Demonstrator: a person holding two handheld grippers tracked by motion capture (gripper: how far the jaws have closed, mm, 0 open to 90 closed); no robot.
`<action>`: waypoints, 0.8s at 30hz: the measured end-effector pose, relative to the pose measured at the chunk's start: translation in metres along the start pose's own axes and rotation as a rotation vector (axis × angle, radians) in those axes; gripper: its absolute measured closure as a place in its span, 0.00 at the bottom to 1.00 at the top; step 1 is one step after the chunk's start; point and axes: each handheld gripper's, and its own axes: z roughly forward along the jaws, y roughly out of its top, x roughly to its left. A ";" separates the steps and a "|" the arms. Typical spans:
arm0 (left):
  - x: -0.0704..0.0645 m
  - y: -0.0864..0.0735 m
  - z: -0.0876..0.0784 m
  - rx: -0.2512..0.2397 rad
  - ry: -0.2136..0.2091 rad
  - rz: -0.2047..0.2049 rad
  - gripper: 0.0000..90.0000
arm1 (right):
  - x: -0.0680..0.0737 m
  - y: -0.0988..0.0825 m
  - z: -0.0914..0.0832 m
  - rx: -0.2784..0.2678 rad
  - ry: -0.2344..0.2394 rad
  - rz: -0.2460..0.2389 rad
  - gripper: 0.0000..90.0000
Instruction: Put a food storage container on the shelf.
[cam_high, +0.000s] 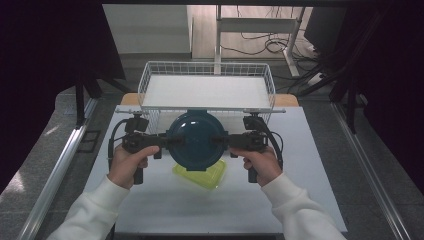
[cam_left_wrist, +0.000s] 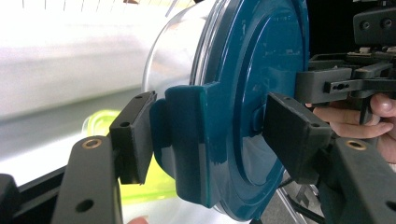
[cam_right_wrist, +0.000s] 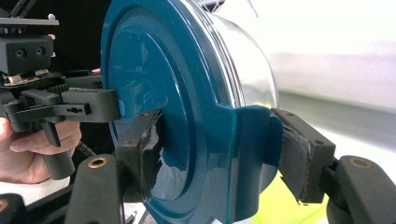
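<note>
A round clear container with a teal lid (cam_high: 196, 140) hangs above the table, held from both sides, over a yellow-green container (cam_high: 200, 175). My left gripper (cam_high: 167, 141) is shut on the lid's left latch tab, and my right gripper (cam_high: 222, 141) is shut on the right tab. In the left gripper view the left gripper (cam_left_wrist: 212, 140) clamps the teal tab (cam_left_wrist: 191, 140), one pad on the lid's top and one under the tab. The right gripper view shows the right gripper (cam_right_wrist: 219, 156) pinching the opposite tab (cam_right_wrist: 247, 154) the same way. The lid (cam_right_wrist: 154, 70) stands on edge in that view.
A white wire basket (cam_high: 150, 80) with a pale liner stands at the table's far edge, just behind the held container. The white table (cam_high: 310, 165) has bare surface left, right and in front. Metal rails run along both sides of the table.
</note>
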 end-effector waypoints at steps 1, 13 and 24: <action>0.000 0.003 0.000 -0.001 -0.001 0.004 0.41 | 0.000 0.003 -0.001 -0.002 0.000 -0.002 0.40; -0.004 0.038 0.004 -0.013 -0.017 0.026 0.43 | -0.002 0.033 -0.011 -0.028 0.000 -0.010 0.40; -0.005 0.066 0.003 -0.011 -0.022 0.041 0.43 | 0.000 0.059 -0.015 -0.033 -0.006 -0.013 0.40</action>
